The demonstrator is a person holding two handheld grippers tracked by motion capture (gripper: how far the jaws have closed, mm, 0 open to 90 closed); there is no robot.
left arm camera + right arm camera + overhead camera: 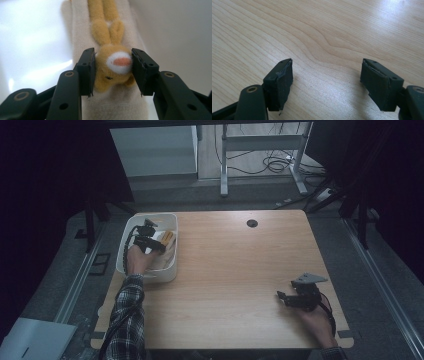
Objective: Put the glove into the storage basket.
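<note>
The person's left hand [137, 260] is reaching into a white bin [131, 226] sitting at the left edge of the table [240, 270], and the left tool [161, 245] is working inside it. Seen along that tool's own jaws, a small yellow plush rabbit [113, 67] is lying right between them: the two black pads [87, 71] are pressing against either side of its head, so the tool is clamping on the rabbit's head (the fur looks slightly squeezed at the sides). The rabbit is lying on a cream-coloured cloth [117, 105] that is running along the bin's white floor. Its face, with a white muzzle and a pink-orange nose, is turning toward the tool's camera, and its ears are pointing away from the tool; beyond them, more yellow plush is stretching on in the same line. So the toy's long axis is running straight away from the tool, along the strip of cloth, with the head at the near end.

The right hand [315, 320] is resting at the table's near right corner, well apart from the bin. The right tool [281, 297] is sitting low over bare wood with its jaws standing wide apart and nothing between them (its grey three-cornered plate is showing on top from above).
</note>
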